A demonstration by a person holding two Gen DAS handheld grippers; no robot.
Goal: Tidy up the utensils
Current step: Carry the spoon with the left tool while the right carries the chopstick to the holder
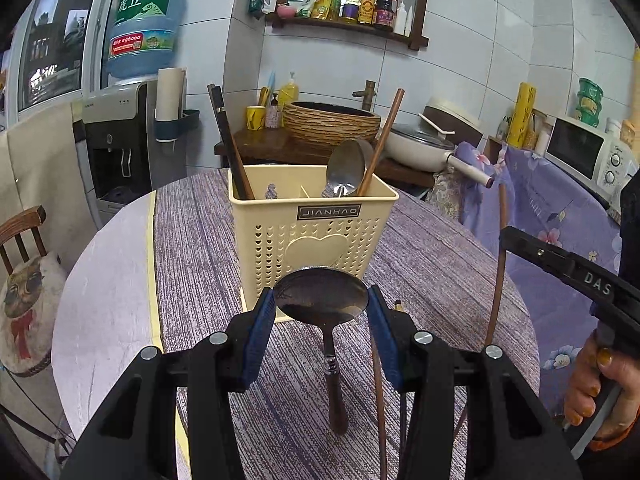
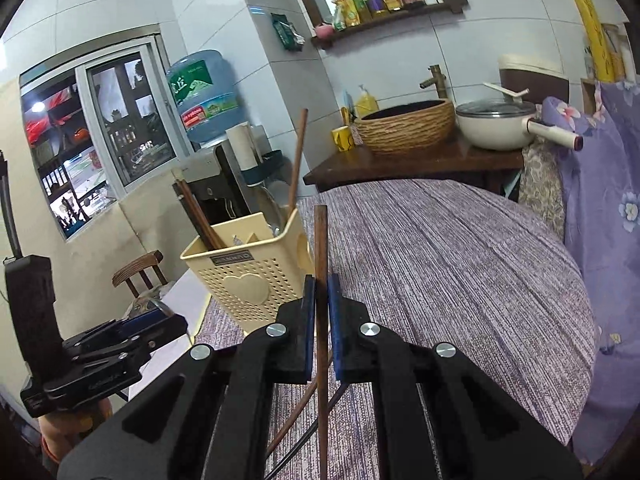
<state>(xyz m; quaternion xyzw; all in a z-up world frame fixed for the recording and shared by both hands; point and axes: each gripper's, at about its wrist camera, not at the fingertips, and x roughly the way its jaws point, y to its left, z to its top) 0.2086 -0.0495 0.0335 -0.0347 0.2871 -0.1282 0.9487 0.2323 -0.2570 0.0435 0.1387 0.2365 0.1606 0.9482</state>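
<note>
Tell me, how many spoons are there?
2. One spoon sits clamped by its bowl in the left tool; a second spoon stands bowl-up in the right side of the cream holder. Others may be hidden inside it.

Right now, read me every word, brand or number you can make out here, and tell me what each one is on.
"JIANHAO": the plate on the cream utensil basket.
"虎丘": the green label on the water jug.
"96000": the red strip lower on that jug; the characters before it are too blurred.
"DAS": the right gripper, cut off at the frame edge.
Oil and sauce bottle labels, and the microwave markings: too small to read.
</note>
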